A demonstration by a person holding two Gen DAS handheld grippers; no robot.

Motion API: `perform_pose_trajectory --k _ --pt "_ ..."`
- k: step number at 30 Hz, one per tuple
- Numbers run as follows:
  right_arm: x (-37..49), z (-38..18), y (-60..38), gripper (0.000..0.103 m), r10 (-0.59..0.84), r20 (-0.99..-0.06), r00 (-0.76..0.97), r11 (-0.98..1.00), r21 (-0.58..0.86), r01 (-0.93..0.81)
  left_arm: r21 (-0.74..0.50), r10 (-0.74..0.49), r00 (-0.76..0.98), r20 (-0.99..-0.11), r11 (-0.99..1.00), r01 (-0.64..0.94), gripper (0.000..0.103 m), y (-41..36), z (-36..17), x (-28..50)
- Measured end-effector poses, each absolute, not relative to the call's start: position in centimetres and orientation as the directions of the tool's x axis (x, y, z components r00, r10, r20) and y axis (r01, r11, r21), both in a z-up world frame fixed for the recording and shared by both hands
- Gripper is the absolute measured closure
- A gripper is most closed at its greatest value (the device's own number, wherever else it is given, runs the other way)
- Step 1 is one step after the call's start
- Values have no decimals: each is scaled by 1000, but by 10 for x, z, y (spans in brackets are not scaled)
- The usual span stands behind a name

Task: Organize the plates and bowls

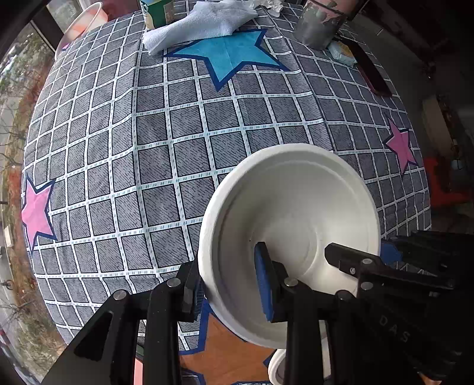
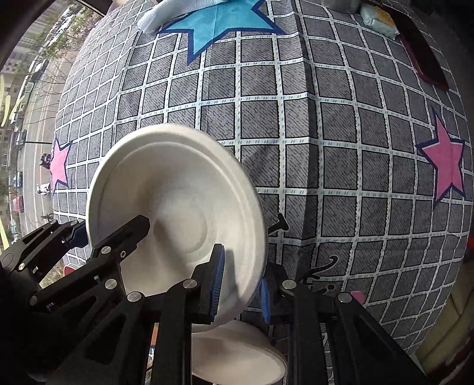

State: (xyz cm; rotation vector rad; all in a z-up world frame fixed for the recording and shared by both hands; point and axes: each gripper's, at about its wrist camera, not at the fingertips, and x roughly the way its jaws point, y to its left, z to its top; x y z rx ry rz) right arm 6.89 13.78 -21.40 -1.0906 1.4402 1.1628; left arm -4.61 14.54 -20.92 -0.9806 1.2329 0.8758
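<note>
L wrist view: white paper bowl was seen held tilted above the checked tablecloth, near its front edge. L gripper was clenched on the bowl's rim, one blue pad inside the wall, the other outside. R gripper was seen across the bowl, at the opposite rim. A second white dish showed below, mostly hidden. Towel and grey cup lay well apart at the far edge.

R wrist view: same bowl was seen, R gripper clamped on the near rim, wall between the pads. L gripper was at the far rim. Another white bowl sat directly beneath.

Handling, judged: bowl prob. light, thin-walled, easily dented, slightly slick; best taken at the rolled rim w/ gentle squeeze.
</note>
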Motion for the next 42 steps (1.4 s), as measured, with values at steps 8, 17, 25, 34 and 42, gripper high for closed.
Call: perform_pose_trajectory --k 8,17,25,34,42 --pt "81 -200 92 79 -64 -988 -143 187 129 -974 -141 4 157 -988 419 -897 70 89 -185 -38" --pt "86 -201 16 79 -93 -984 -150 257 122 -959 -154 -53 149 -987 538 -829 67 40 -195 -23" --pt "70 -212 -13 79 -116 -986 -123 273 88 -958 -94 -66 69 -995 552 -828 40 20 -206 -30" --pt "95 -204 -39 31 -94 -990 -102 359 62 -931 -82 -45 69 -997 476 -876 24 18 -197 -77" --pt "124 -193 -77 11 -88 -988 -125 422 76 -903 -72 -18 72 -997 465 -882 24 7 -184 -104"
